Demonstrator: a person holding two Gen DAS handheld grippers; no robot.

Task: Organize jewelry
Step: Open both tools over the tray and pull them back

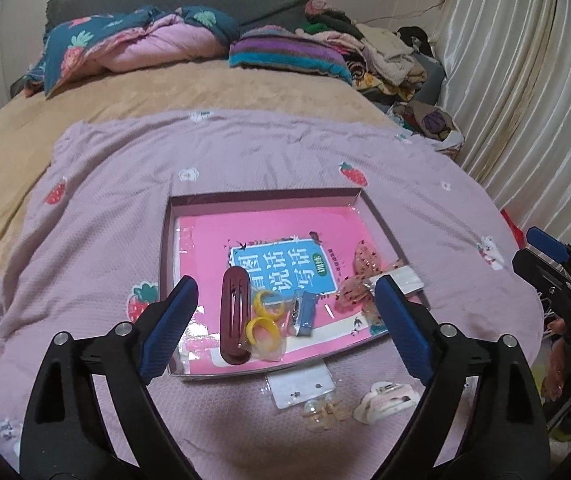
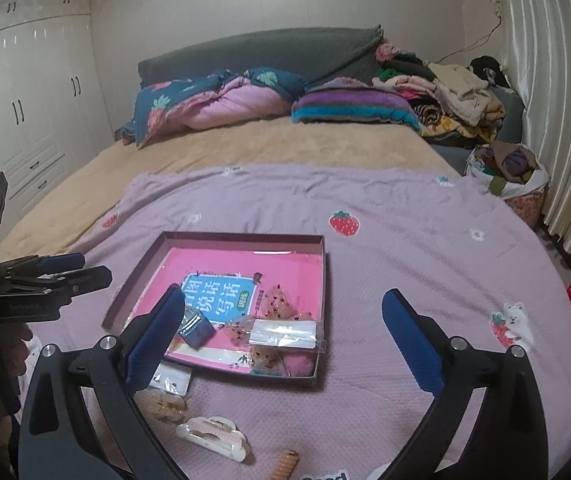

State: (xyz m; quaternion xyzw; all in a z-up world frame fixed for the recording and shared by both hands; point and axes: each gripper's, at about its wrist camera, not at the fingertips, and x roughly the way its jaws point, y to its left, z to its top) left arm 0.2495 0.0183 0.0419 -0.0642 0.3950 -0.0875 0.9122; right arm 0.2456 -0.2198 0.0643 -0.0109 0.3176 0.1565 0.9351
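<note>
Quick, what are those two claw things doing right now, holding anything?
Left gripper: open, holding nothing.
Right gripper: open, holding nothing.

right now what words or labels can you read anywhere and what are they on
"看图说话写话" in big white characters on the blue panel of the pink book in the box
"训练" on the book's small green badge
Small print beside the panel: too small to read
Print on the blanket's near edge: cut off, unreadable

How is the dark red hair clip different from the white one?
The red clip is long, slim and plain; the white clip is shorter, cloud-shaped, with pink trim. The red clip lies inside the box; the white clip lies outside on the purple blanket. Neither is held.
</note>
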